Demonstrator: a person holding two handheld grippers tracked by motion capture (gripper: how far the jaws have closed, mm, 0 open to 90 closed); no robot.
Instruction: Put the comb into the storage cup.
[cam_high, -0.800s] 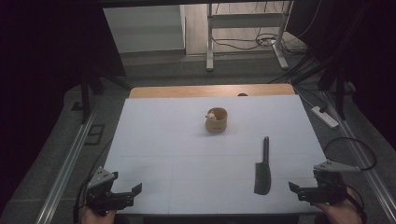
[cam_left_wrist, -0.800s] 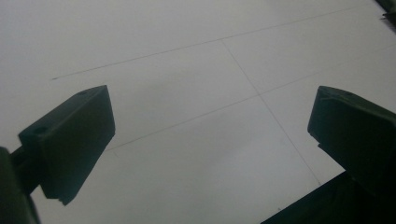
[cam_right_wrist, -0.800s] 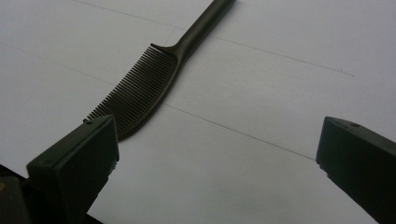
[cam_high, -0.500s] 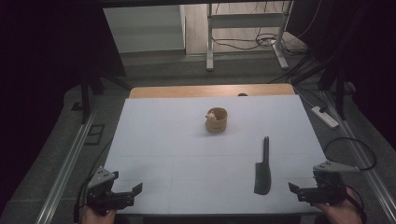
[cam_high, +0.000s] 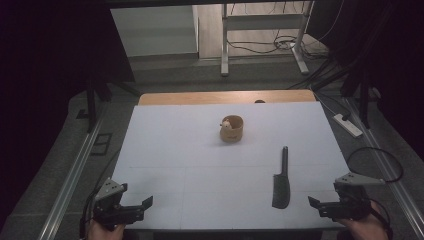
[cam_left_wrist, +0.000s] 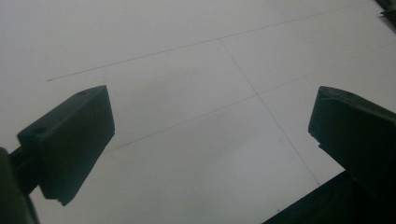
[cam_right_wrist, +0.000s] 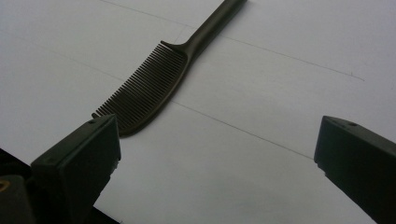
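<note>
Comb (cam_high: 282, 180) is the thing nearest the grippers, a dark one with a long thin handle, and it lies flat on the big white table (cam_high: 190, 165), near the front edge on the right side.

That table is the biggest thing, with thin lines drawn across it. Next in size are the two grippers. The left gripper (cam_high: 142, 204) rests at the front left corner with its jaws spread wide and nothing between them. The right gripper (cam_high: 314, 202) sits at the front right, just beside the comb, with jaws spread wide and bare too. In the right gripper view the comb's teeth (cam_right_wrist: 144, 88) end near one jaw.

A small round wooden cup (cam_high: 231, 128) stands well apart, toward the middle, with a tiny toy in it.

I think things could go wrong because the comb is so thin and flat. The jaws could scrape the table and slide it away, or pinch the teeth and bend them.
</note>
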